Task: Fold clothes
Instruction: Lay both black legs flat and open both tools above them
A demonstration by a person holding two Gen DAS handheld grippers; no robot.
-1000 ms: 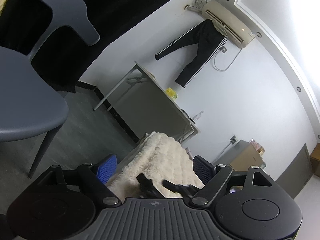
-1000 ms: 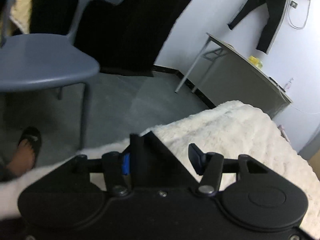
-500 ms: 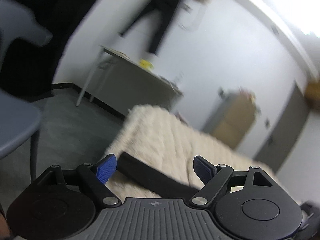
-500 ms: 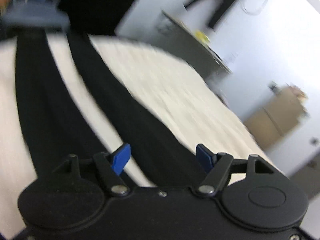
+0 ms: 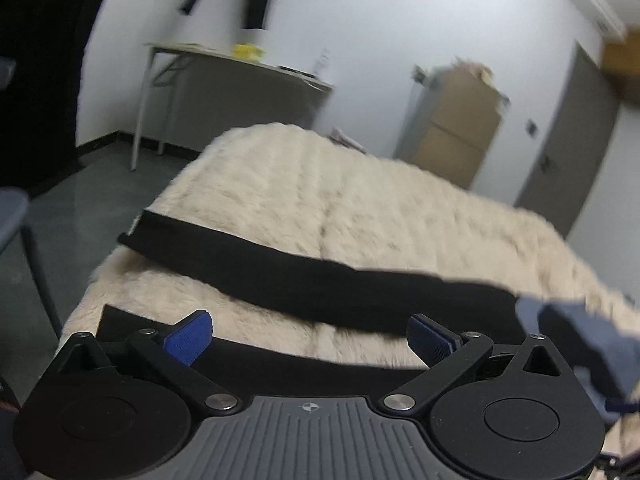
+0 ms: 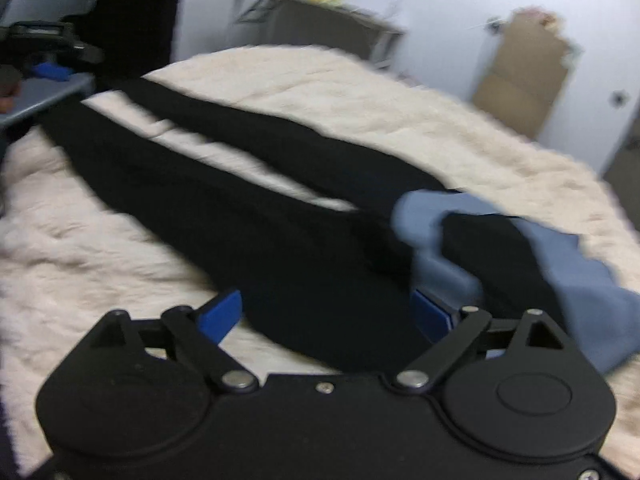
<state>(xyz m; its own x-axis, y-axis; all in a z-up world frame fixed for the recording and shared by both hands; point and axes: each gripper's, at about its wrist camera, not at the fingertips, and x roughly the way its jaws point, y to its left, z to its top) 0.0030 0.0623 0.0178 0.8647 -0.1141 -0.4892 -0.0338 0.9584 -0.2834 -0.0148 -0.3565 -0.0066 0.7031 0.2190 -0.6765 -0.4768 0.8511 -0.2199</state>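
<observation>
Black trousers (image 6: 248, 184) lie spread on a cream fluffy blanket (image 6: 400, 112), both legs stretched away to the left. The left wrist view shows the far leg (image 5: 320, 280) crossing the blanket and the near leg under my fingers. My left gripper (image 5: 310, 336) is open above the near leg, holding nothing. My right gripper (image 6: 326, 314) is open over the trousers' upper part. A blue garment (image 6: 560, 280) lies crumpled on the waist end, just right of the right gripper.
A grey chair (image 6: 44, 92) stands at the blanket's left end, with the other gripper (image 6: 48, 44) seen above it. A grey table (image 5: 240, 80), a cardboard-coloured cabinet (image 5: 456, 120) and a door (image 5: 572, 140) line the far wall. Dark floor (image 5: 80, 208) lies left.
Both grippers swung from the chair and floor over to the blanket. The right gripper, shut on black cloth one second ago, now stands open with the trousers spread flat.
</observation>
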